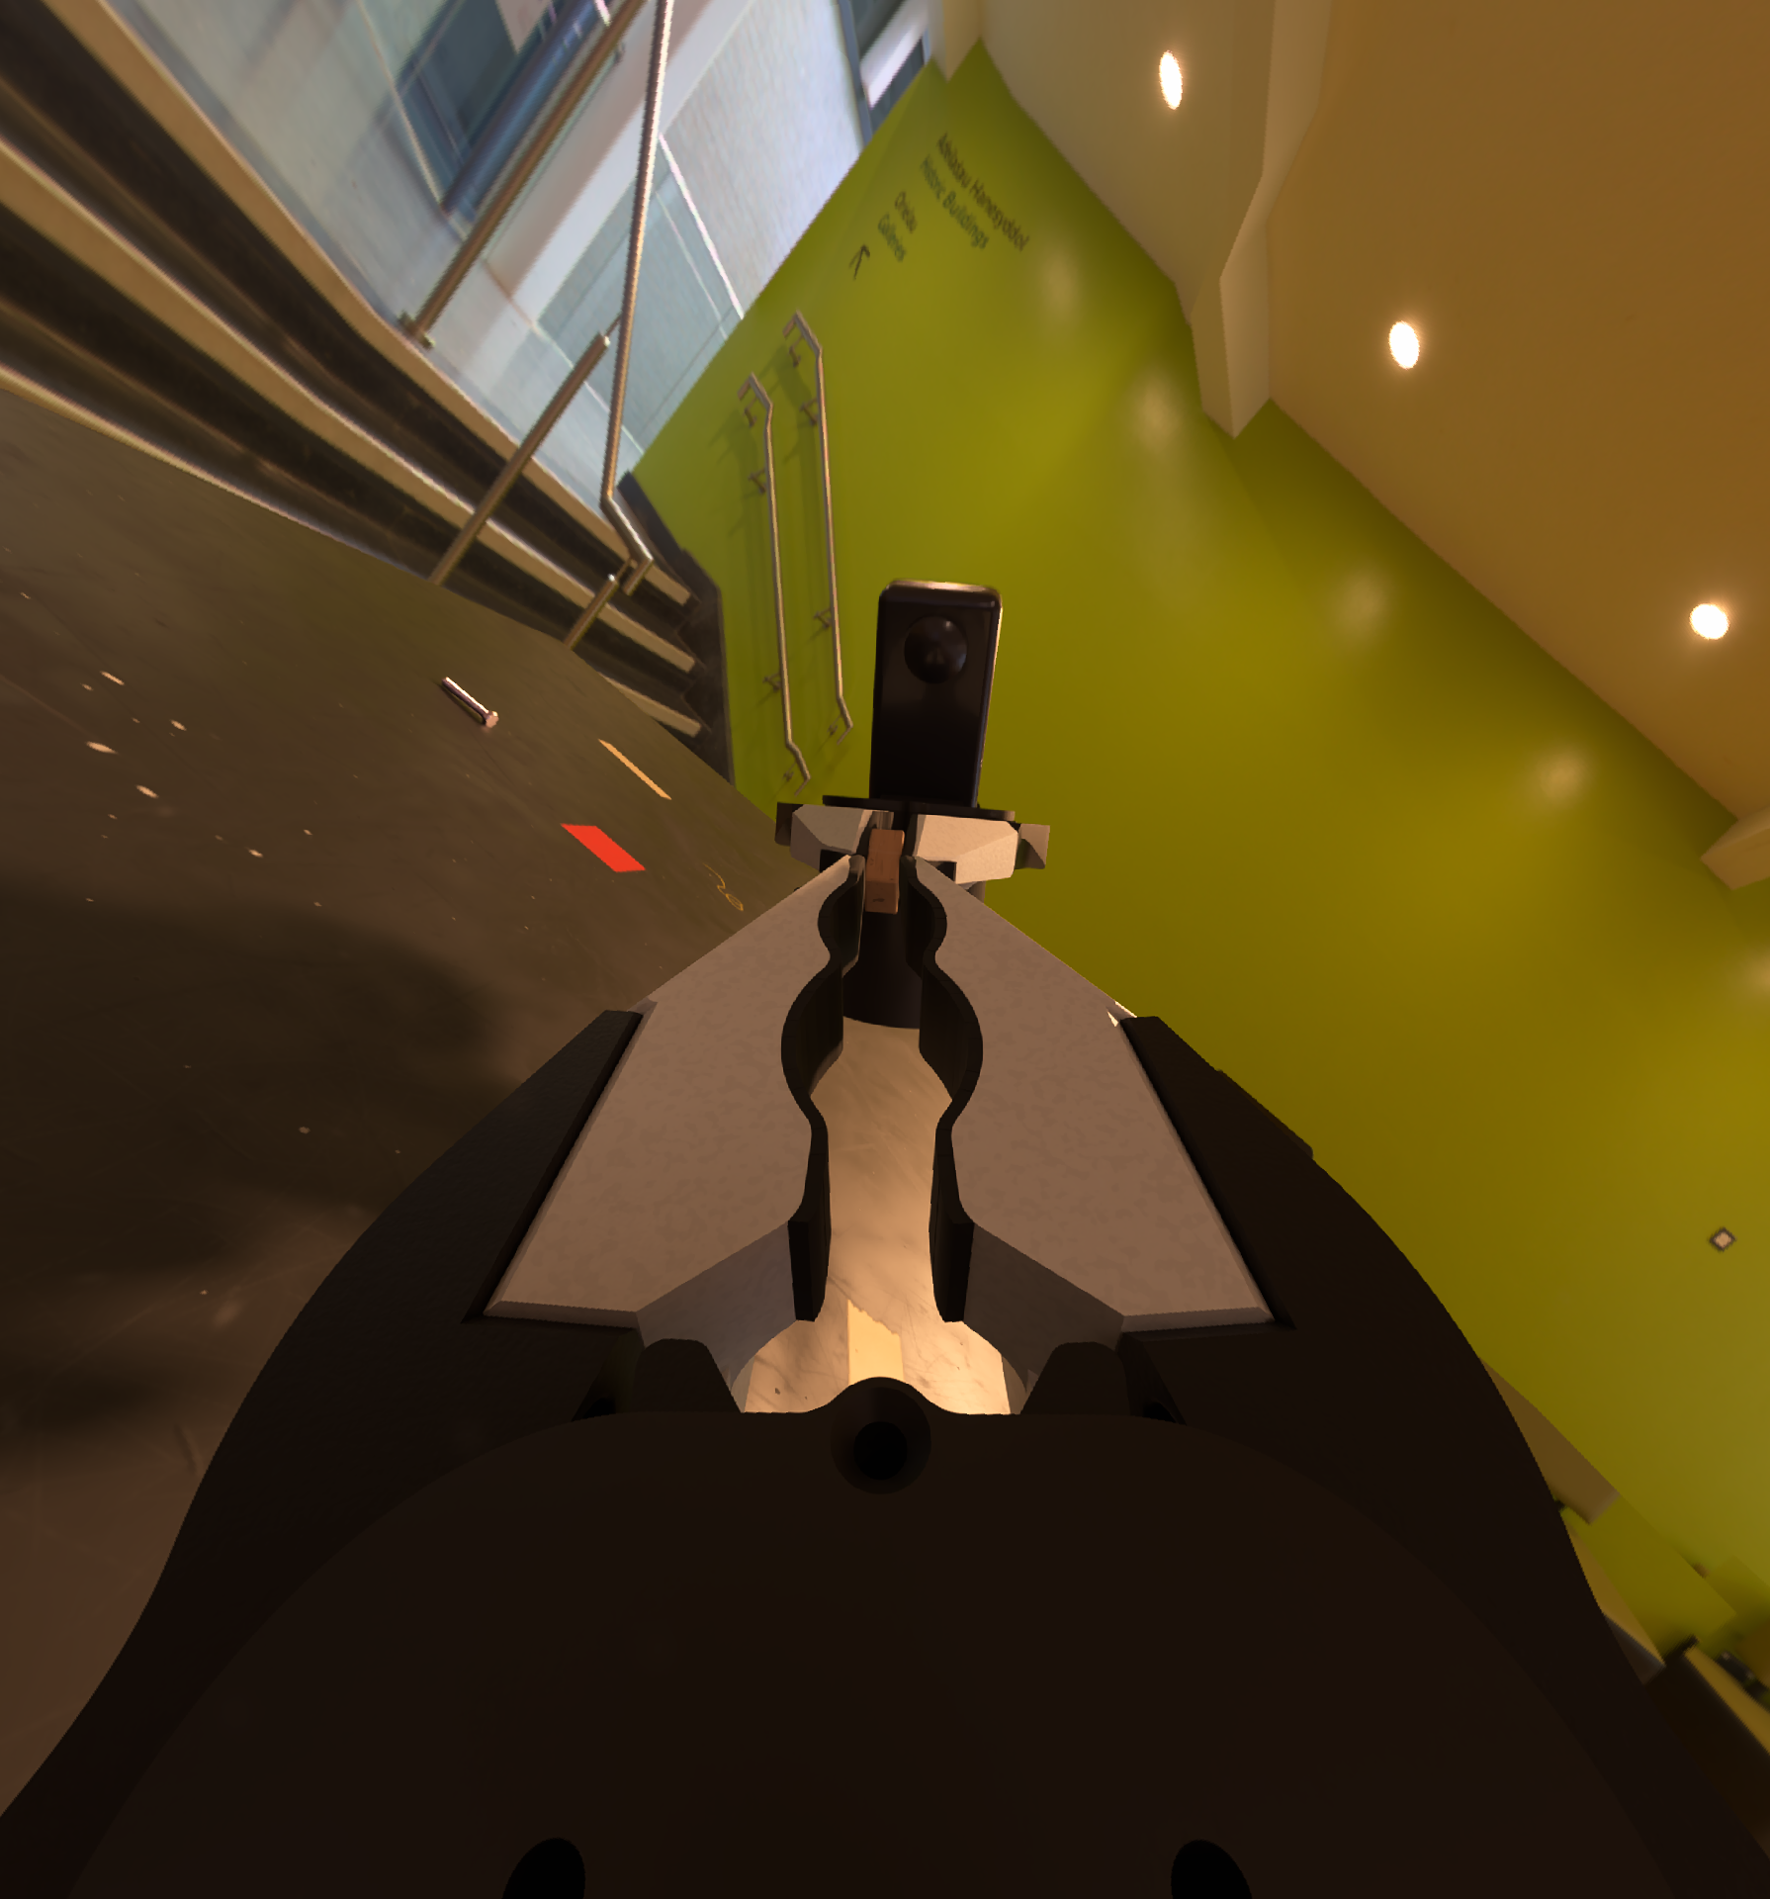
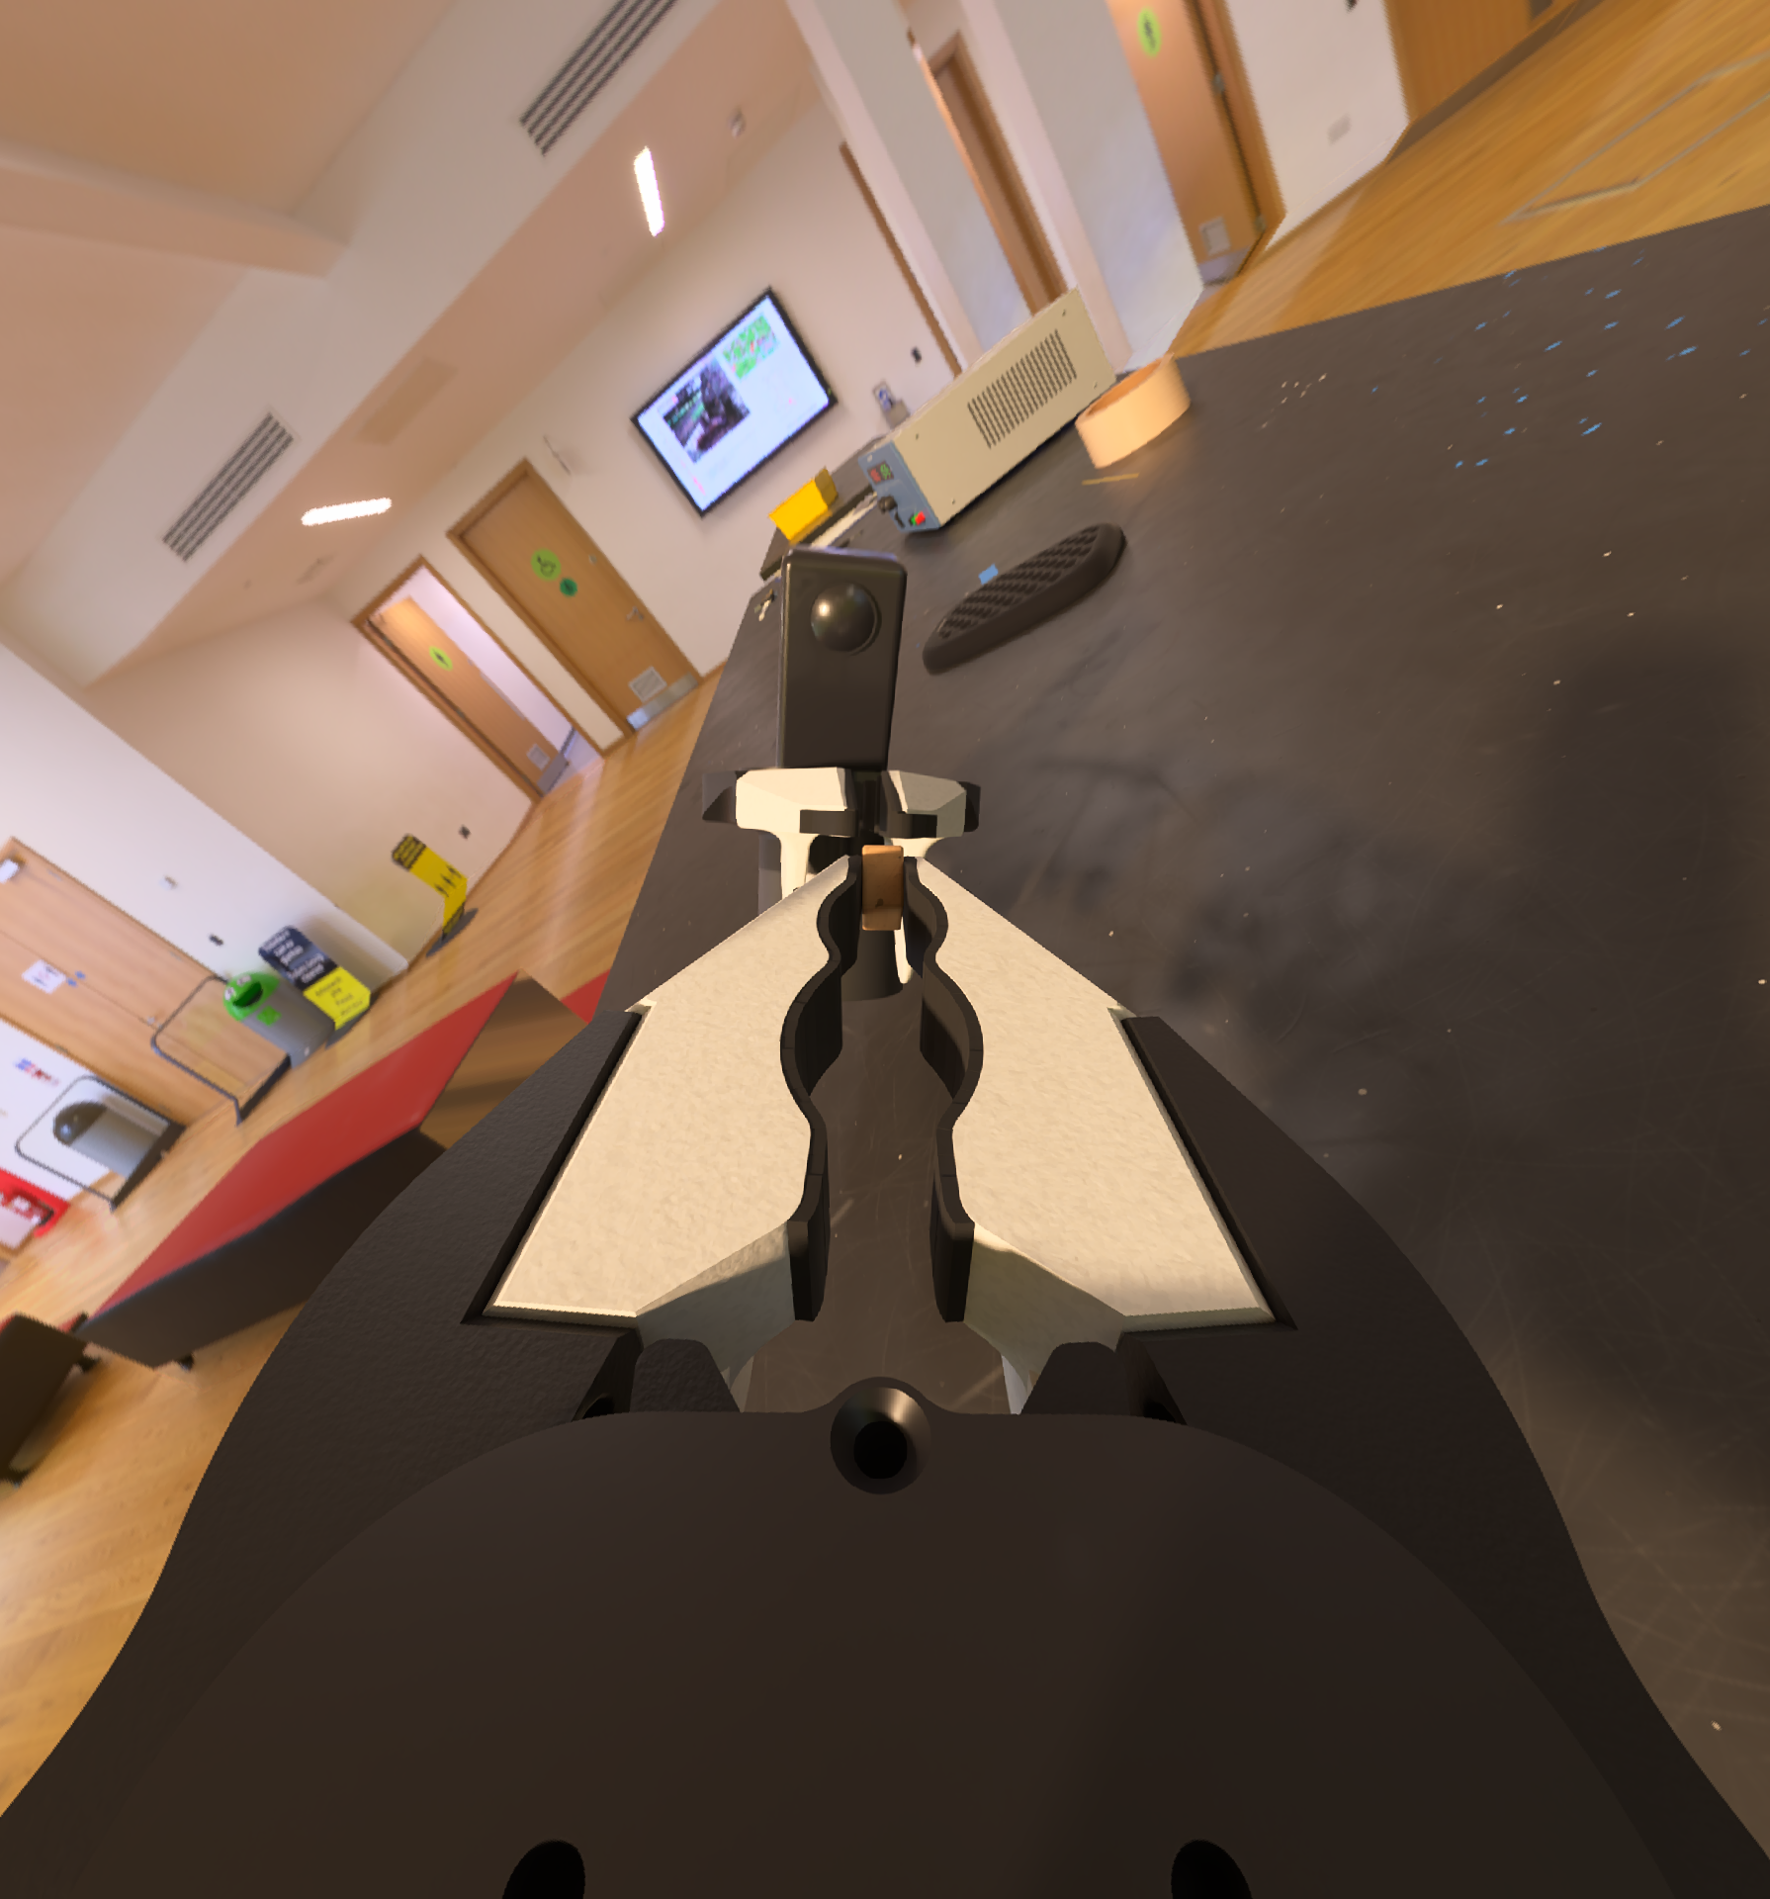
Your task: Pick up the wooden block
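Dark table (image 2: 1477,822); both hand-held grippers (image 1: 883,884) (image 2: 881,889) pinch wooden block (image 1: 884,871) near table edge.

The dark table (image 2: 1477,822) carries a tape roll (image 2: 1133,411), black grille (image 2: 1025,596) and beige box (image 2: 994,432).

Most of the wooden block (image 1: 883,871) sits tucked behind the left gripper (image 1: 882,886) fingertips, so its length is anyone's guess. Same deal from the right gripper (image 2: 882,886). Beyond the block, the opposite gripper's body is hidden.
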{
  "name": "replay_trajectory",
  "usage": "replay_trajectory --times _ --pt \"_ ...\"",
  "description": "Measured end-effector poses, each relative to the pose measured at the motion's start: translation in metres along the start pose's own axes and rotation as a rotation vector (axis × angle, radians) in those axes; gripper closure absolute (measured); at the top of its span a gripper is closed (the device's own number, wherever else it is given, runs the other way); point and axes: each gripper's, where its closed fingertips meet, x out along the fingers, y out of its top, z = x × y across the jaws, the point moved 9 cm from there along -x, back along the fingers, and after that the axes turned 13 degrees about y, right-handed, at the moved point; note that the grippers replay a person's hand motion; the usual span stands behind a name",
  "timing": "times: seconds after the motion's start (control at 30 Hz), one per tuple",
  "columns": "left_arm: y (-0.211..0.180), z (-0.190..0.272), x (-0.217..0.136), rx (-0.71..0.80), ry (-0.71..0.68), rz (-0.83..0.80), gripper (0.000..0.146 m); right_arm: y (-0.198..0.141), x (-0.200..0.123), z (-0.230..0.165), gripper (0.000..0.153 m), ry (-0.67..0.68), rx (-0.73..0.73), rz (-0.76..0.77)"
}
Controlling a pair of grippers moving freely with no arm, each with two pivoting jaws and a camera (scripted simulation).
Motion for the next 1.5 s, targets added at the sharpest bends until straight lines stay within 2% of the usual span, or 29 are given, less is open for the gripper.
replay_trajectory --times 0.2,0.47,0.6,0.67,0.77,0.87,0.97,1.07,1.17,1.5 --pt "-0.004 0.002 0.008 -0.011 -0.004 -0.028 0.140 -0.004 0.000 -0.002 0.146 -0.030 -0.023 -0.054" --pt "-0.005 0.003 0.012 0.021 -0.009 -0.150 0.140 -0.008 -0.007 0.002 0.146 0.033 0.028 -0.124" --pt "-0.001 -0.001 0.009 0.083 0.058 -0.159 0.140 -0.011 -0.020 0.000 0.146 -0.067 -0.014 -0.153" --pt "0.006 -0.005 0.000 0.126 0.106 -0.144 0.140 -0.016 -0.040 0.001 0.146 -0.204 -0.057 -0.223" --pt "0.017 -0.006 -0.016 0.243 0.166 -0.105 0.140 -0.027 -0.071 0.001 0.146 -0.424 -0.110 -0.407" --pt "0.022 -0.008 -0.028 0.331 0.180 -0.040 0.139 -0.030 -0.089 -0.004 0.146 -0.466 -0.141 -0.486" --pt "0.020 -0.010 -0.032 0.319 0.179 0.001 0.140 -0.040 -0.099 -0.001 0.146 -0.571 -0.274 -0.597" --pt "0.018 -0.008 -0.034 0.310 0.158 0.014 0.140 -0.052 -0.104 0.004 0.146 -0.593 -0.374 -0.677" --pt "0.017 -0.006 -0.035 0.334 0.160 0.014 0.140 -0.057 -0.102 0.008 0.146 -0.611 -0.367 -0.776" --pt "0.018 -0.008 -0.034 0.305 0.155 0.000 0.140 -0.049 -0.096 0.011 0.146 -0.589 -0.388 -0.826"
